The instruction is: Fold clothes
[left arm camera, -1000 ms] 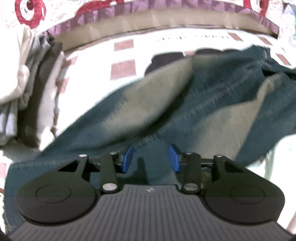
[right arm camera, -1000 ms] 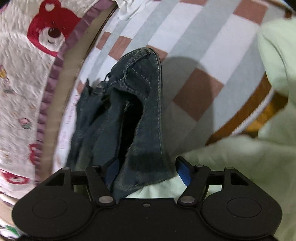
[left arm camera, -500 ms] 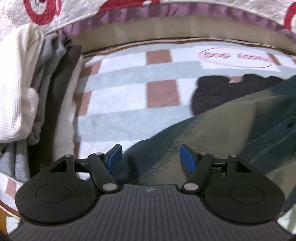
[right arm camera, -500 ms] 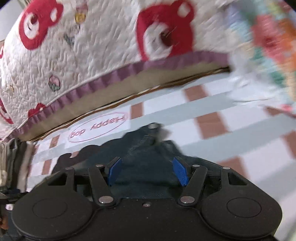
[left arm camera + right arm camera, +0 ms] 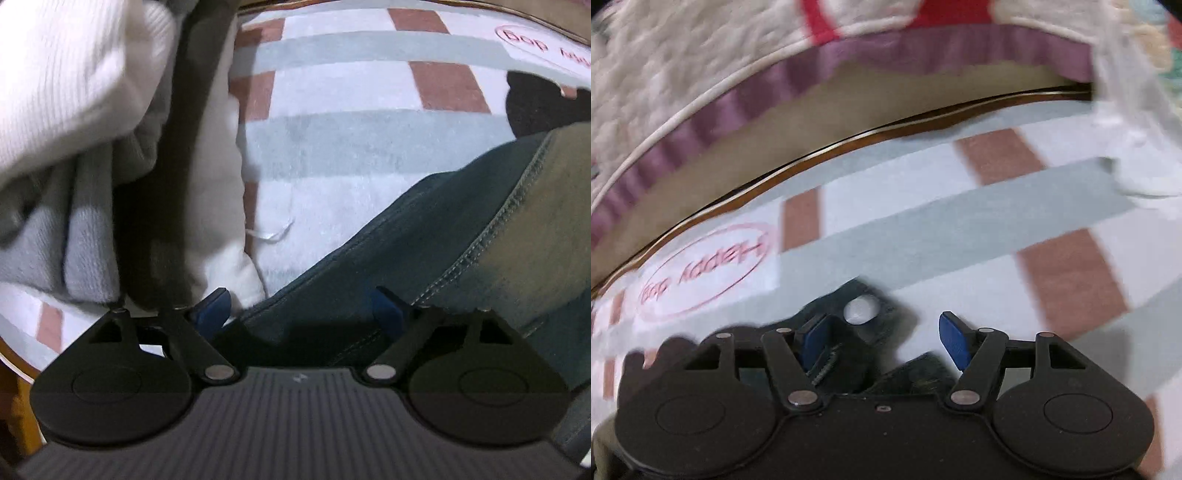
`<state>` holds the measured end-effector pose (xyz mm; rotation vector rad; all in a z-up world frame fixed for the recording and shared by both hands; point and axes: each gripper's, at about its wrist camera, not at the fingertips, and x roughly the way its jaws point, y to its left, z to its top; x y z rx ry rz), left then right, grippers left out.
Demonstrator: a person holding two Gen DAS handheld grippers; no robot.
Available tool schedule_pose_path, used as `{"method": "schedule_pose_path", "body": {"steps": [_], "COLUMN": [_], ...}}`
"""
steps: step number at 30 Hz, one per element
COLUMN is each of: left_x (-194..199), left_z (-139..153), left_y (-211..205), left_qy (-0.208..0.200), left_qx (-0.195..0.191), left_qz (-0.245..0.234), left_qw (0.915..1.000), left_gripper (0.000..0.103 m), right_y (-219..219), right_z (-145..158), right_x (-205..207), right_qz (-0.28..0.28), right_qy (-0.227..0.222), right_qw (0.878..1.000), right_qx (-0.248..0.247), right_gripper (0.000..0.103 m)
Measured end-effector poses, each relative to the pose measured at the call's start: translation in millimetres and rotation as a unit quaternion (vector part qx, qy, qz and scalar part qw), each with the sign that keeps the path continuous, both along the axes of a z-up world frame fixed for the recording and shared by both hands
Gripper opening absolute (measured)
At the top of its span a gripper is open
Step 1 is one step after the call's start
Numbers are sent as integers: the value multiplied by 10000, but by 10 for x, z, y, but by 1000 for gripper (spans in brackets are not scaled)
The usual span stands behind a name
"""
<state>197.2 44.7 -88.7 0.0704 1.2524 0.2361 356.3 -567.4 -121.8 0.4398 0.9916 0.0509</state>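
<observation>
You have both hand-held grippers, left (image 5: pixel 299 308) and right (image 5: pixel 882 338), spread wide and gripping nothing, low over the jeans (image 5: pixel 461 251) lying at the lower right on the checked blanket (image 5: pixel 369 147), likely ready to pinch an edge for folding.

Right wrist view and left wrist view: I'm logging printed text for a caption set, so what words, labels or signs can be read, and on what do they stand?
"Happy dog", upside down in a pink oval on the checked cloth.
Same oval in the left wrist view: cut off, only "dog" legible.
Small mark on the left claw's housing: too small to read.
Jeans: no label visible.
</observation>
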Motion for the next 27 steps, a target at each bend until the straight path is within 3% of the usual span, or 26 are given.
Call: {"method": "schedule_pose_path", "body": {"steps": [2,4,6,9,10,11,12,13,17,22,27], "left_x": [0,28,77,120,119,108,98,91,94,317,788], "left_z": [-27,-55,-95,-94,-87,-59,-29,10,159,623,1175], "left_y": [23,6,6,-56,-90,-148,-218,-324,-757,-937,-1393], "left_qy": [-8,-58,-108,-258,-289,-310,-319,-290,-477,-1265,-1935], "left_qx": [-109,-118,-168,-181,-199,-347,-456,-438,190,175,187], "left_qz": [-26,-100,-50,-141,-243,-462,-662,-801,-1290,-1233,-1776], "left_qw": [9999,9999,9998,9994,9991,9978,9963,9954,9903,9841,9647], "left_gripper": [88,95,98,97,86,68,20,7,3,3,3], "right_y": [87,245,303,264,240,217,206,229,298,39,-362], "right_z": [-25,41,111,343,437,541,640,724,1030,1470,2000], "right_x": [-85,-166,-265,-477,-564,-666,-774,-863,-1129,-1242,-1220], "right_qz": [249,687,949,862,794,726,699,704,605,58,-660], "right_qy": [-207,-490,-736,-1312,-1510,-1726,-1931,-2087,-2608,-3076,-3454], "right_qw": [9987,9964,9927,9873,9848,9815,9775,9735,9568,9407,9193], "right_qx": [402,-23,-120,-250,-324,-399,-476,-608,-1134,-1429,-1768], "right_gripper": [56,22,19,14,9,9,8,8,6,2,2]}}
